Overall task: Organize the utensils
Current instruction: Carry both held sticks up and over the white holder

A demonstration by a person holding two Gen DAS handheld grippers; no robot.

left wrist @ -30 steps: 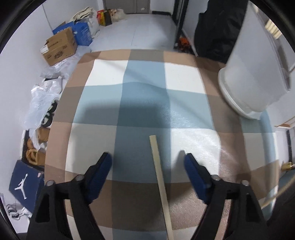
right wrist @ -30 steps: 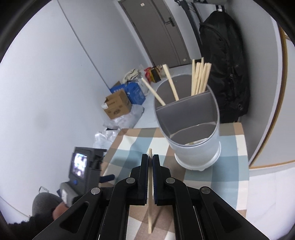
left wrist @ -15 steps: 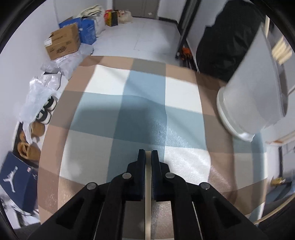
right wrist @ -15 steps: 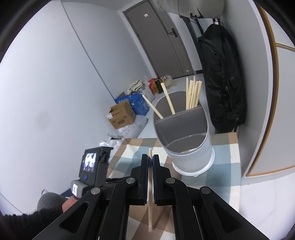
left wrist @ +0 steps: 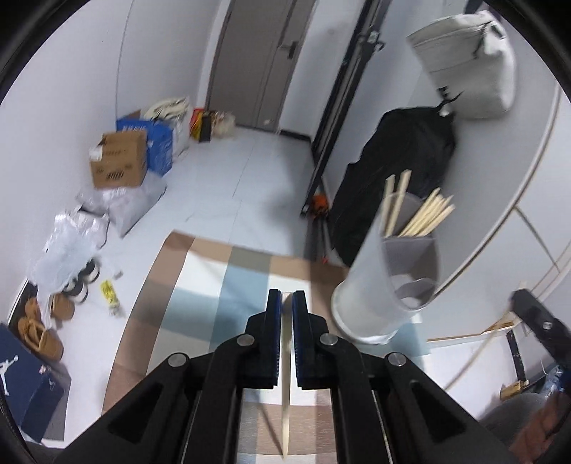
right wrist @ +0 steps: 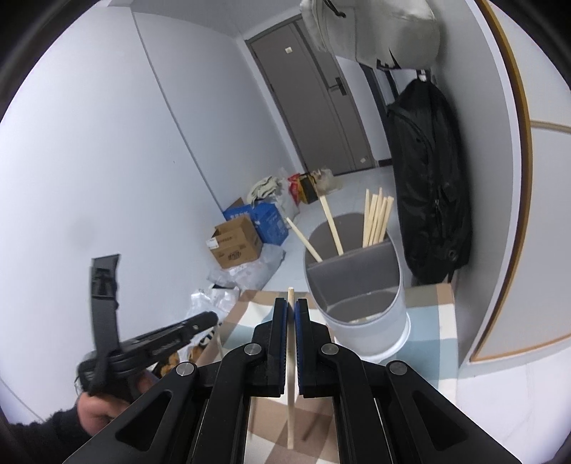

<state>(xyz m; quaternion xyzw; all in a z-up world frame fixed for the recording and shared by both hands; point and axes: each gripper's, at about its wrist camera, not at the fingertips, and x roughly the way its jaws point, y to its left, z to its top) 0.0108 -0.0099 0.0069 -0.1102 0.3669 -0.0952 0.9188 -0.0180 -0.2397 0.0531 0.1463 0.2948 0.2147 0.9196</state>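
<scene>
My left gripper [left wrist: 286, 298] is shut on a pale wooden chopstick [left wrist: 284, 399], held above the checked tablecloth [left wrist: 200, 285]. My right gripper [right wrist: 291, 305] is shut on another chopstick [right wrist: 291, 392], whose tip pokes up past the pads. A grey round divided utensil holder [right wrist: 367, 321] stands on the cloth ahead and right of both grippers. Its far compartments hold several chopsticks [right wrist: 376, 221]; the near one looks almost empty. The left wrist view shows the same holder [left wrist: 378, 296] tilted to the right, and the right gripper [left wrist: 517, 312] at the right edge with its chopstick.
A black backpack [right wrist: 431, 178] hangs on the wall behind the holder, with a pale bag [right wrist: 374, 28] above it. Cardboard and blue boxes [left wrist: 121, 160], plastic bags and shoes [left wrist: 39, 321] lie on the floor to the left. A hand [right wrist: 96, 407] holds the left gripper.
The left gripper closed on the chopstick lying on the cloth, then rose and tilted up, bringing the holder's top into view. The right gripper rose slightly with its chopstick.
</scene>
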